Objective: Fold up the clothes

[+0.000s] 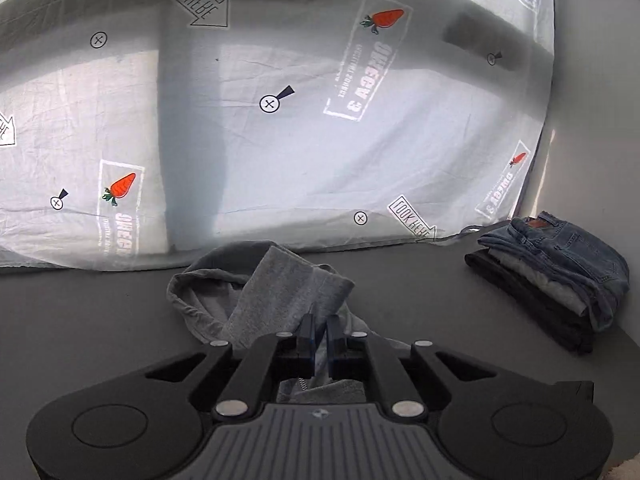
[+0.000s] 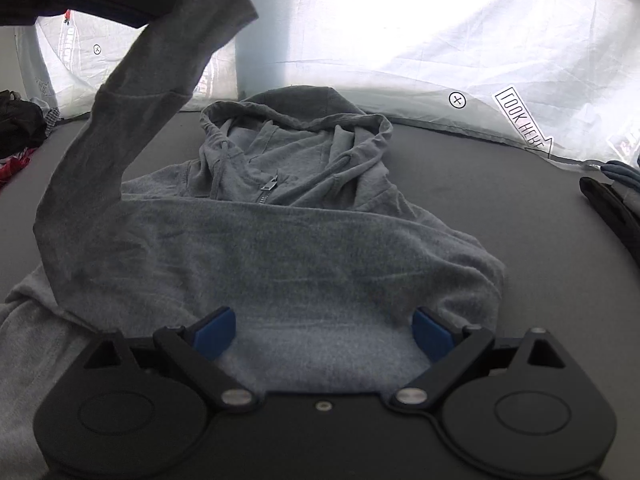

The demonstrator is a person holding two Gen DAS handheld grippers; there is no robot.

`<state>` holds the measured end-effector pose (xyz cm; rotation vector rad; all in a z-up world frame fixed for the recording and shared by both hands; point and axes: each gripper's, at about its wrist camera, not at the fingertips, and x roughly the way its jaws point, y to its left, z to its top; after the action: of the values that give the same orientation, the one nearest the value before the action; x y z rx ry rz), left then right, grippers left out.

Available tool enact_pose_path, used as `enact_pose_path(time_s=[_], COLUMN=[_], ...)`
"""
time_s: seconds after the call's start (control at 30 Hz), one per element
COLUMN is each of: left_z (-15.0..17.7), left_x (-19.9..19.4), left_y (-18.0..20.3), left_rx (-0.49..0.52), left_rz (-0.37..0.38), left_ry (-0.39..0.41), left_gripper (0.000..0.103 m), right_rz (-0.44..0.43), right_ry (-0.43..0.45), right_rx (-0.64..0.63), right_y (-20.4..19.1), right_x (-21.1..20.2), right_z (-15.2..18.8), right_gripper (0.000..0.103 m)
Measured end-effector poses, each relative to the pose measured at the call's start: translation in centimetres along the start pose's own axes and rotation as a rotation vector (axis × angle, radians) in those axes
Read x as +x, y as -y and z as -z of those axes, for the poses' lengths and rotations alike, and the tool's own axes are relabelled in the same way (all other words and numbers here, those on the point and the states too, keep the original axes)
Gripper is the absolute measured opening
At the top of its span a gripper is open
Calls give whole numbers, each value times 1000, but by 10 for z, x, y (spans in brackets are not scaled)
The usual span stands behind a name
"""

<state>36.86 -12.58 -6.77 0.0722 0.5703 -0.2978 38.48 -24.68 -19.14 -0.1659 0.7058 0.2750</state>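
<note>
Grey hoodie (image 2: pixel 280 240) lay front-up on the dark counter (image 2: pixel 500 208), center of the right-wrist frame, hood toward the printed sheet (image 2: pixel 400 20) at the back, zipper pull showing at the neck. One sleeve already lay folded across the chest, a flat band mid-frame. The other sleeve (image 2: pixel 140 92) was up in the air, upper left of frame, its cuff pinched in the left claw (image 1: pixel 319 330), jaws narrow and clamped on the fabric. Right claw (image 2: pixel 324 332) hovered low over the hem, jaws wide, gripping nothing.

Progress, my read: hoodie mid-fold, one sleeve in, second sleeve in hand and not laid down; body fold apparently left to do. Folded stack (image 1: pixel 560 272) sat at right of the left-wrist frame, jeans on top, dark and pale pieces under, so some clothes were folded. A loose heap (image 2: pixel 20 128) sat at the left edge of the right-wrist frame, looked unfolded.

Writing: sheet showed mirrored "LOOK HERE" arrows (image 1: pixel 200 4), carrot (image 1: pixel 386 18) labels reading roughly "OMEGA 3", circled-x marks. Small print unreadable. No brand readable on the hoodie or jeans.
</note>
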Motion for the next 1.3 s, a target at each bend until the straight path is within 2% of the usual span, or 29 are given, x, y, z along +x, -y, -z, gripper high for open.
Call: enact_pose_path(time_s=[0.07, 0.13, 0.17, 0.23, 0.3, 0.43, 0.53, 0.63, 0.73, 0.8, 0.83, 0.87, 1.07, 1.3], left_z=[24, 43, 53, 65, 69, 64, 68, 80, 96, 102, 103, 104, 108, 109], left_x=[24, 33, 37, 35, 32, 30, 34, 43, 47, 44, 44, 43, 43, 47], left_y=[29, 32, 33, 21, 6, -34, -57, -70, -86, -96, -99, -101, -107, -104], left_rx=[117, 132, 136, 74, -11, -151, -210, -219, -288, -348, -361, -375, -400, -377], left_rz=[-3, 11, 20, 21, -14, -138, -212, -300, -333, -318, -311, -305, -288, -295], left_ry=[-102, -189, -230, -262, -266, -256, -271, -328, -369, -362, -363, -364, -363, -361], left_gripper=[64, 63, 63, 64, 67, 67, 67, 67, 71, 75, 75, 76, 81, 88], right_rz=[77, 144, 126, 91, 56, -14, -67, -120, -128, -104, -85, -67, -135, -25], right_ry=[16, 26, 22, 14, 7, -9, -20, -32, -83, -67, -54, -42, 73, -54], right_rx=[-68, -108, -83, -32, 19, 122, 198, 273, 231, 160, 150, 141, 312, 271], right_y=[5, 15, 17, 23, 28, 39, 47, 55, 41, 31, 29, 28, 55, 57], right_x=[-14, -31, -28, -22, -16, -5, 3, 12, 33, 30, 24, 18, -51, -30], right_z=[6, 17, 15, 9, 4, -8, -16, -24, -23, -24, -25, -27, -39, -7], right_gripper=[96, 96, 96, 94, 87, 58, 49, 49, 53, 40, 15, 8, 6, 2])
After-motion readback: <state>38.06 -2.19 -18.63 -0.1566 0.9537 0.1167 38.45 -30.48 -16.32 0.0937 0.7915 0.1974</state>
